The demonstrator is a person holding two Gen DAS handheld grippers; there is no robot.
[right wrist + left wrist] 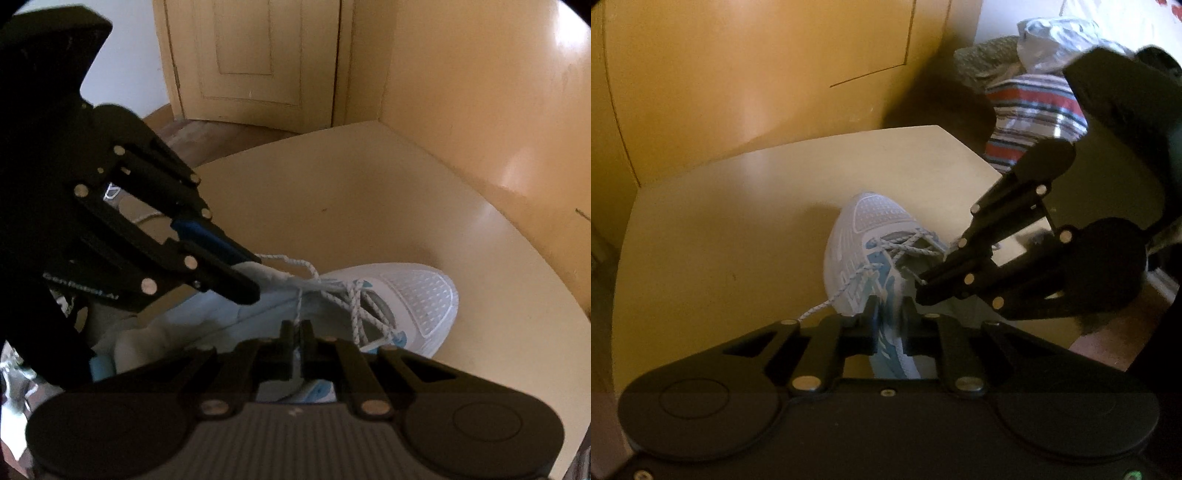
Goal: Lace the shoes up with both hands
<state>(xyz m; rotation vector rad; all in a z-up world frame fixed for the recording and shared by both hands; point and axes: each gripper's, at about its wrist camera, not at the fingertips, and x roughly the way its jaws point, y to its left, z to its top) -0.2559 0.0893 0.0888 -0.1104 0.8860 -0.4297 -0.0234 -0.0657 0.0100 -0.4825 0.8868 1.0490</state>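
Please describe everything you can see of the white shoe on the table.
The shoe is a white mesh sneaker with light blue accents, lying on the pale table. Its speckled white lace is only partly threaded, crossing near the toe. The right tongs pinch one lace strand; the left tongs meet the tongue area.

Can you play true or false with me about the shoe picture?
1. The shoe is white and light blue. True.
2. The shoe sits on the floor. False: it rests on the pale yellow table.
3. The right gripper pinches a thin strand of the lace. True.
4. The lace is plain black. False: it is whitish and speckled, like a little rope.
5. A yellow door stands behind the table. True.
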